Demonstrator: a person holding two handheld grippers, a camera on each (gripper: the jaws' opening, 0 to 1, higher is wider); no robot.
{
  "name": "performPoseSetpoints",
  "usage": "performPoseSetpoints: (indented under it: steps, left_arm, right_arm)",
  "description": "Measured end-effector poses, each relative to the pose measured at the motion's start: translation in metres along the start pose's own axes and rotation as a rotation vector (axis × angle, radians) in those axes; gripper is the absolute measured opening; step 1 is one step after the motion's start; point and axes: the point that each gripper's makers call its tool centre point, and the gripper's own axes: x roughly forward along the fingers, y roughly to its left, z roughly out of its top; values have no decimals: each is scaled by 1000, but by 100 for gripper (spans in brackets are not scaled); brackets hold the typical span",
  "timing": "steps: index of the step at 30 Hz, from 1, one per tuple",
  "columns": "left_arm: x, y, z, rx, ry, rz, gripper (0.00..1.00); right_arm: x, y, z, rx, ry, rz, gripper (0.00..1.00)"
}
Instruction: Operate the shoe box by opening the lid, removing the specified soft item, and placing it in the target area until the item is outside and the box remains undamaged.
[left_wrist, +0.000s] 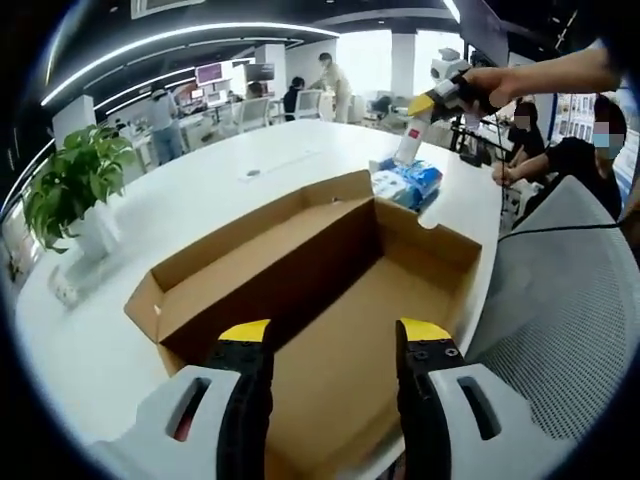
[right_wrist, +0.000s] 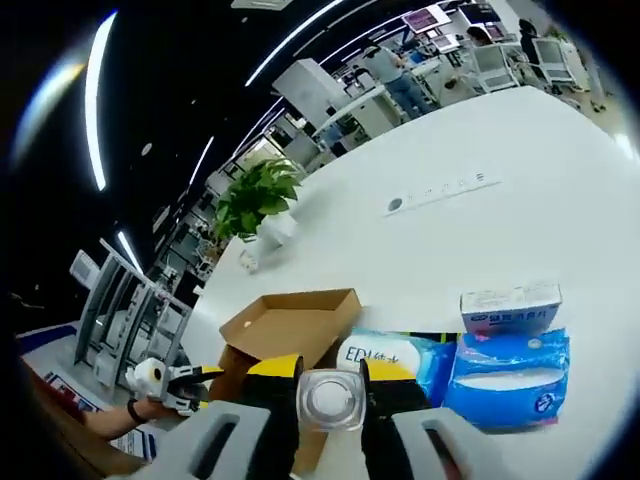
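Box open, item lifted clear

My right gripper (right_wrist: 330, 400) clamps a clear bottle (right_wrist: 329, 398) beyond the shoe box (left_wrist: 330, 290), heading for placement; left gripper (left_wrist: 333, 345) gapes over it.

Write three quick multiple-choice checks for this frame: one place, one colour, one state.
1. Where do the blue packs lie?
A. inside the cardboard box
B. on the chair
C. on the table, outside the box

2. What colour are the gripper jaw tips?
A. yellow
B. red
C. green

3. What state is the right gripper in?
A. open and empty
B. shut on a pale item
C. resting inside the box

Key:
1. C: the blue packs sit on the white table, past the end of the cardboard box, which is open and empty.
2. A: the left gripper has yellow tips, and so does the right.
3. B: the right gripper has its jaws closed on the pale item, held up off the table.
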Motion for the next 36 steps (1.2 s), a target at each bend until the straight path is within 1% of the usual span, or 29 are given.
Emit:
performPoseSetpoints:
  steps: [2, 4, 6, 9, 10, 13, 17, 19, 20, 25, 29, 31, 33, 36]
  left_arm:
    - [-1, 2, -1, -3, 3, 4, 49]
    - [-2, 5, -3, -4, 4, 9, 49]
    - [-2, 5, -4, -8, 5, 11, 49]
    - [-2, 6, -5, -9, 6, 11, 48]
    - [-1, 6, -6, -7, 7, 10, 48]
    - [0, 5, -7, -3, 10, 8, 48]
    - [1, 4, -9, -3, 13, 7, 48]
    - [1, 3, -9, 2, 17, 6, 48]
    - [1, 3, -10, 6, 20, 6, 48]
    - [1, 3, -12, 2, 25, 6, 48]
    - [1, 3, -13, 1, 29, 7, 48]
    - [2, 2, -13, 2, 29, 7, 48]
    - [2, 2, -12, 5, 30, 9, 47]
    - [2, 3, -12, 6, 31, 10, 48]
  right_arm:
    - [2, -3, 5, -35, 22, -12, 18]
    - [3, -9, 10, -97, 58, -38, 18]
    - [5, -14, 18, -178, 90, -66, 18]
    - [7, -21, 26, -274, 136, -98, 18]
    - [8, -24, 30, -317, 162, -111, 18]
    - [14, -30, 40, -409, 203, -129, 18]
    - [24, -34, 45, -458, 241, -131, 18]
    - [28, -36, 46, -495, 267, -132, 18]
    - [30, -38, 46, -528, 291, -136, 18]
    - [41, -44, 46, -621, 365, -143, 18]
    - [48, -50, 48, -675, 398, -153, 18]
    - [52, -54, 49, -717, 411, -161, 18]
    - [57, -59, 48, -727, 428, -165, 18]
    - [63, -66, 46, -772, 455, -173, 18]
